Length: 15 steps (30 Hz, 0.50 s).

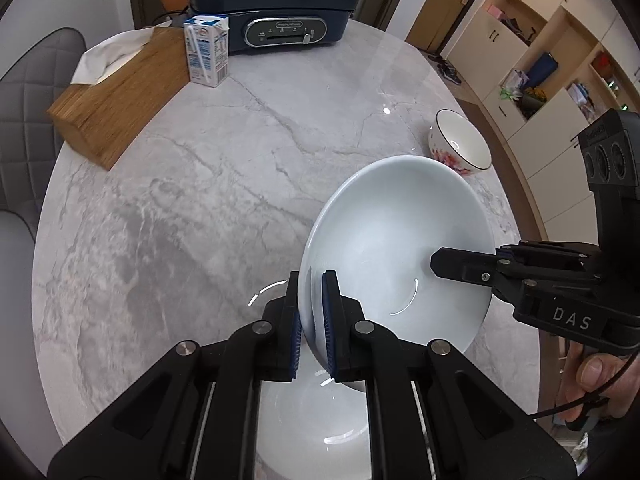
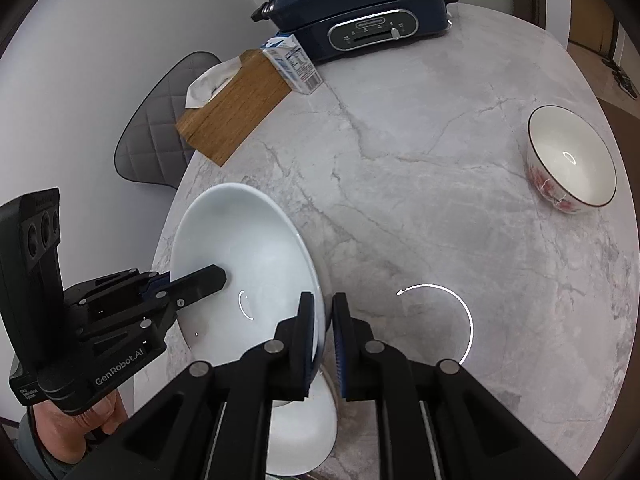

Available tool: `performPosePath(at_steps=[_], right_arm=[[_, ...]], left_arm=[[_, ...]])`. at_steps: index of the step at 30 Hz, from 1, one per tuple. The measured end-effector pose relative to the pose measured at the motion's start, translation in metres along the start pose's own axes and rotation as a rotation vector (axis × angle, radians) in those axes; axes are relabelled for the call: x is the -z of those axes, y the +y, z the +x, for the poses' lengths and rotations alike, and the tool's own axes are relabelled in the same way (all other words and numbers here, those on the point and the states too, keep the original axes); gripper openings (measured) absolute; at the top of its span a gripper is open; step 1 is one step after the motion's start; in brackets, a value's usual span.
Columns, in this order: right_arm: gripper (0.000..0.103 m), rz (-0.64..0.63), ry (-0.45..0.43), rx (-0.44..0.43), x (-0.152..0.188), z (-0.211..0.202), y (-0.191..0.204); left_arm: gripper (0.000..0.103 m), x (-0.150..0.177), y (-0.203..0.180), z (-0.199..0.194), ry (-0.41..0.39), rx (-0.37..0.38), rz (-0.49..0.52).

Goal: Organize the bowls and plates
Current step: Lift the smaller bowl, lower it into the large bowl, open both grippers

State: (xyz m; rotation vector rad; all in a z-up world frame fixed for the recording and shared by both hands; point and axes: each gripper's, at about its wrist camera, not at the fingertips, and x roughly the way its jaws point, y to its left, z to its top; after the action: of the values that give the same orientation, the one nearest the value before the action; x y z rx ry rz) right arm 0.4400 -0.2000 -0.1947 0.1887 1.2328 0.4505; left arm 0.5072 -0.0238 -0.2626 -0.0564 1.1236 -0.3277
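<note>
A large white bowl (image 1: 384, 232) is held above the marble table (image 1: 200, 184), tilted. My left gripper (image 1: 312, 328) is shut on its near rim. My right gripper (image 1: 460, 268) is shut on the opposite rim, one finger inside the bowl. In the right wrist view the same bowl (image 2: 240, 248) sits between my right gripper (image 2: 324, 340) and my left gripper (image 2: 200, 280). A white plate (image 1: 312, 428) lies under the bowl, and also shows in the right wrist view (image 2: 304, 432). A small floral bowl (image 1: 460, 144) with a dark rim stands upright at the far right (image 2: 572, 156).
A wooden tissue box (image 1: 120, 92), a milk carton (image 1: 208, 50) and a dark blue electric grill (image 1: 276, 4) stand at the table's far side. Grey chairs (image 1: 24, 92) are on the left. Cabinets (image 1: 552, 52) line the right wall.
</note>
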Motion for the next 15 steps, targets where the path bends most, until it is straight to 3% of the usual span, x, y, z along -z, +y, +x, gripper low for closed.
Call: performPosePath(at_steps=[10, 15], right_arm=[[0.011, -0.028, 0.005, -0.020, 0.049, -0.026, 0.039], [0.012, -0.022, 0.047, -0.016, 0.077, -0.019, 0.045]], left_arm=[[0.008, 0.071, 0.000, -0.057, -0.015, 0.018, -0.032], [0.008, 0.103, 0.004, -0.053, 0.033, 0.020, -0.044]])
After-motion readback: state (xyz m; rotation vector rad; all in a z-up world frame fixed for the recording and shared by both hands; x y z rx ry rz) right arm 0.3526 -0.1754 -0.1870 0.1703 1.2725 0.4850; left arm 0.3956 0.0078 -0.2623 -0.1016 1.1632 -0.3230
